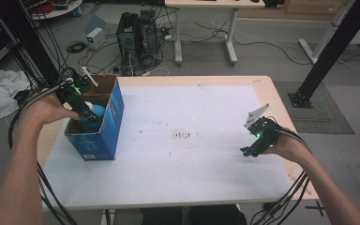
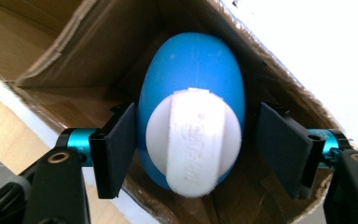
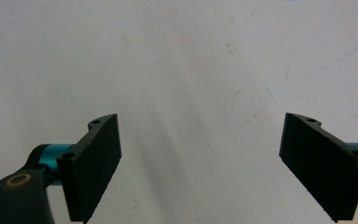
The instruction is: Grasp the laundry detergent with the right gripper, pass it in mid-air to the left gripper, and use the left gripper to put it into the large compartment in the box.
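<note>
The right gripper (image 1: 247,151) idles low over the white table (image 1: 183,159) at the near right, jaws wide apart and empty. At the far left, the left gripper (image 2: 193,144) dips into the blue box (image 1: 113,124), jaws straddling the blue egg-shaped object (image 2: 191,84) inside: one touching, one just clear. Closing on that round shell, I'd guess it could squirt free.

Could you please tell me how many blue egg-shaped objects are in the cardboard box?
1: a blue egg-shaped plastic object with a white cap sits inside the blue-sided cardboard box, between the left gripper's open jaws. Others may be hidden.
</note>
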Available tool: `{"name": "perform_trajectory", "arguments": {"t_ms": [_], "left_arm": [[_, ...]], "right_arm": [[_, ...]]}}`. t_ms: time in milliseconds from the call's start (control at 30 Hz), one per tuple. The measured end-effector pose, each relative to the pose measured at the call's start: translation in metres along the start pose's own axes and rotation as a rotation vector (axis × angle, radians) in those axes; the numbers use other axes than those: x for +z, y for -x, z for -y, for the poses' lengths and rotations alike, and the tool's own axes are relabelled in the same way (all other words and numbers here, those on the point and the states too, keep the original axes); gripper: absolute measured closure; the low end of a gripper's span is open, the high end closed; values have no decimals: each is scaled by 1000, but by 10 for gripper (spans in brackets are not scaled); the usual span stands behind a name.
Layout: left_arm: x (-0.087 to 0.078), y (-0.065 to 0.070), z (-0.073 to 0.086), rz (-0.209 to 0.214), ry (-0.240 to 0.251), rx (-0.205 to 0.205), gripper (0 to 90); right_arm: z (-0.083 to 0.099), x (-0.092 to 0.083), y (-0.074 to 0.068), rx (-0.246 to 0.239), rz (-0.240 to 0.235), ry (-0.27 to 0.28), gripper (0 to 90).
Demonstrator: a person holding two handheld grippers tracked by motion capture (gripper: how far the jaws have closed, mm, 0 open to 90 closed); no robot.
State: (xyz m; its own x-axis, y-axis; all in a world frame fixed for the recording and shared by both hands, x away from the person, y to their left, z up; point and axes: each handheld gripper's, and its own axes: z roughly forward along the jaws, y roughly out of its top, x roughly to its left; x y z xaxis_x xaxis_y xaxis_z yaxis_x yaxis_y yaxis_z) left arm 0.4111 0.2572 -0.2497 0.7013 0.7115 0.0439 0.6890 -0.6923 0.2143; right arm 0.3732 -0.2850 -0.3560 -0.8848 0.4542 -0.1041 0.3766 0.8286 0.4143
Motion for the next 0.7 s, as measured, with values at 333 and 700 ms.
{"name": "perform_trajectory", "arguments": {"t_ms": [333,700], "left_arm": [[-16,2,-5,-41,6,13,270],[-44,16,-23,-81,48,73,269]], "right_arm": [[0,0,-1,2,7,12,119],[2,-3,-1,28,1,-9,119]]}}
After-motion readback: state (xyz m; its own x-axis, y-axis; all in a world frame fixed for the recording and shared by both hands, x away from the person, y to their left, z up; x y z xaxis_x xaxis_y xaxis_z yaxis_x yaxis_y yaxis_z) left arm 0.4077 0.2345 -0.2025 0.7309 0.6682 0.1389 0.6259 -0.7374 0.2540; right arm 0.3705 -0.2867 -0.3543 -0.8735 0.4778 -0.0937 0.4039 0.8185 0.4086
